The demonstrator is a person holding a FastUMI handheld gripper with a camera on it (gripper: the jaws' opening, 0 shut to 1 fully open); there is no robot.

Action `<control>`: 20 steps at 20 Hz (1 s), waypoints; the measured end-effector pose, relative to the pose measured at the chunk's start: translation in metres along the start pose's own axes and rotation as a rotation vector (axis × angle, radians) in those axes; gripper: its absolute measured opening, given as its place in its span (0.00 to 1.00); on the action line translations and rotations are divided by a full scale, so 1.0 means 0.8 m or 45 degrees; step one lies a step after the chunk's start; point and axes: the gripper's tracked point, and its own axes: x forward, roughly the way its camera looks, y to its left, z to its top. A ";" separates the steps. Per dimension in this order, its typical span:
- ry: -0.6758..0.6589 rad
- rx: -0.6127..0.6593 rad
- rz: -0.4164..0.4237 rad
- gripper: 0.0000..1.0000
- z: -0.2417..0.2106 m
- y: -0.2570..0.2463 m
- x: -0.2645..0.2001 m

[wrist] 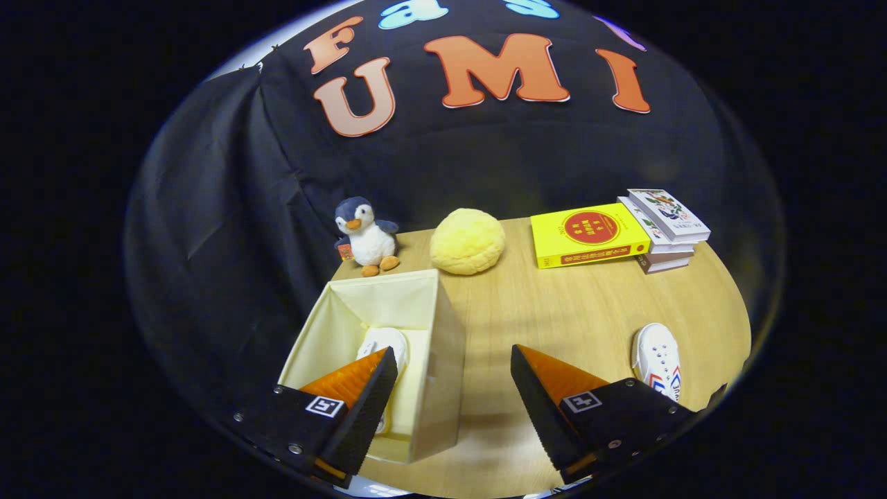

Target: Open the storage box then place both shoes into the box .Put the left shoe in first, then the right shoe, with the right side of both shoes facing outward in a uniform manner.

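A cream fabric storage box point(435, 346) stands open on the wooden table, under and ahead of my left finger. One white shoe point(383, 343) lies inside it, partly hidden by that finger. The other white shoe point(657, 360), with red and blue side marks, lies on the table just beyond my right finger. My gripper point(454, 371) is open, its orange and black fingers spread wide above the box's right wall, with nothing between them.
At the back of the table point(568, 312) stand a plush penguin point(365, 237), a yellow round cushion point(467, 241), a yellow book point(589, 234) and a small stack of books point(664, 227). Black cloth walls close the back and left.
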 end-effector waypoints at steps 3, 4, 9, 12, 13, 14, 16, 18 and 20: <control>-0.004 0.005 -0.068 0.98 -0.001 -0.063 -0.009; -0.005 0.007 -0.086 0.99 -0.002 -0.084 -0.012; 0.014 0.034 -0.188 0.99 -0.016 -0.191 -0.029; 0.032 0.034 -0.254 0.99 -0.029 -0.253 -0.036; 0.043 0.033 -0.274 0.99 -0.036 -0.271 -0.039; 0.055 0.034 -0.291 0.99 -0.042 -0.289 -0.041; 0.078 0.029 -0.318 0.99 -0.058 -0.321 -0.046; 0.104 0.016 -0.347 0.99 -0.072 -0.350 -0.050; 0.140 0.025 -0.345 0.99 -0.091 -0.366 -0.050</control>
